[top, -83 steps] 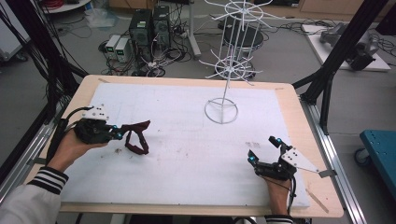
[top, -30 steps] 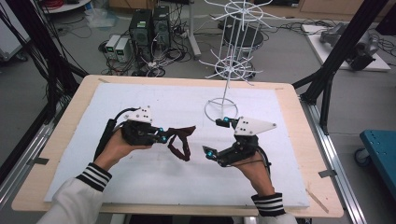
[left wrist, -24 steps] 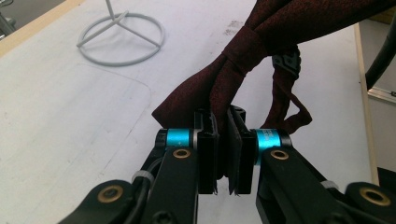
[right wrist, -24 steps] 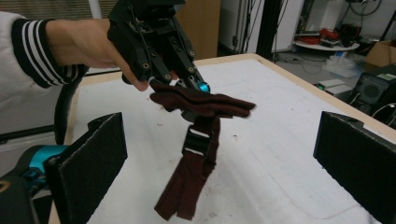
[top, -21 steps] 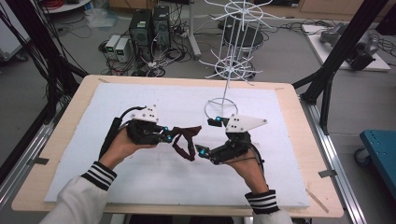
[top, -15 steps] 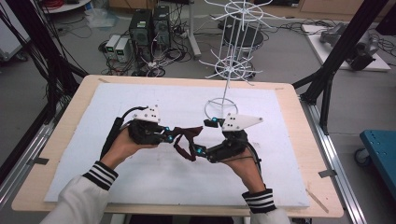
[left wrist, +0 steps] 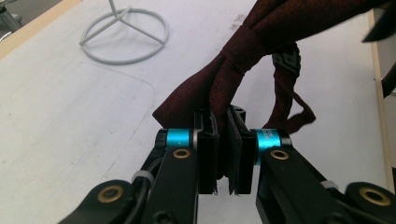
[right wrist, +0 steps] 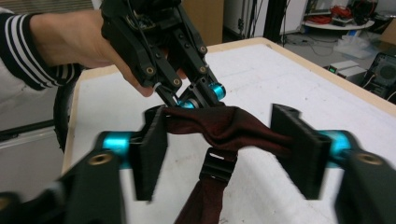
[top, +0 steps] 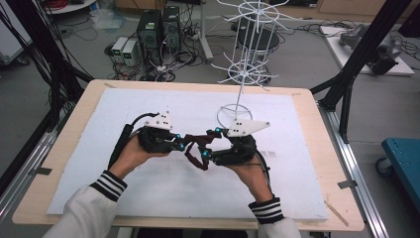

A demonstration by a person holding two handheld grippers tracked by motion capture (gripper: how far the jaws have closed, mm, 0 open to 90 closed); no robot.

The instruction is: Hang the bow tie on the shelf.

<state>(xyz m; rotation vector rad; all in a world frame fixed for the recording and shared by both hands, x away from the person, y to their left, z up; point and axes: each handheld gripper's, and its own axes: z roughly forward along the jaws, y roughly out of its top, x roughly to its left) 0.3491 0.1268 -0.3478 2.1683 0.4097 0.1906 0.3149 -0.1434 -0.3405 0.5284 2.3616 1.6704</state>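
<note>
A dark red bow tie (top: 197, 143) with a strap and black clasp (right wrist: 217, 166) hangs just above the white mat. My left gripper (top: 179, 144) is shut on one wing of it (left wrist: 223, 154), and the fabric bunches out past the pads. My right gripper (top: 210, 143) faces it from the right. Its jaws have just been closing and stand on either side of the other wing (right wrist: 224, 123). In the right gripper view there is still a gap between each pad and the cloth. The left gripper (right wrist: 196, 95) shows beyond the tie in that view.
A white wire display stand rises from its ring base (top: 235, 114) just behind the grippers; the base also shows in the left gripper view (left wrist: 123, 35). The white mat (top: 148, 101) covers a wooden table (top: 89, 99). Black frame posts flank it.
Both hands have drawn together at mid-table. The right gripper slid left onto the tie's free wing and its jaws narrowed around it. The left gripper kept its hold.
</note>
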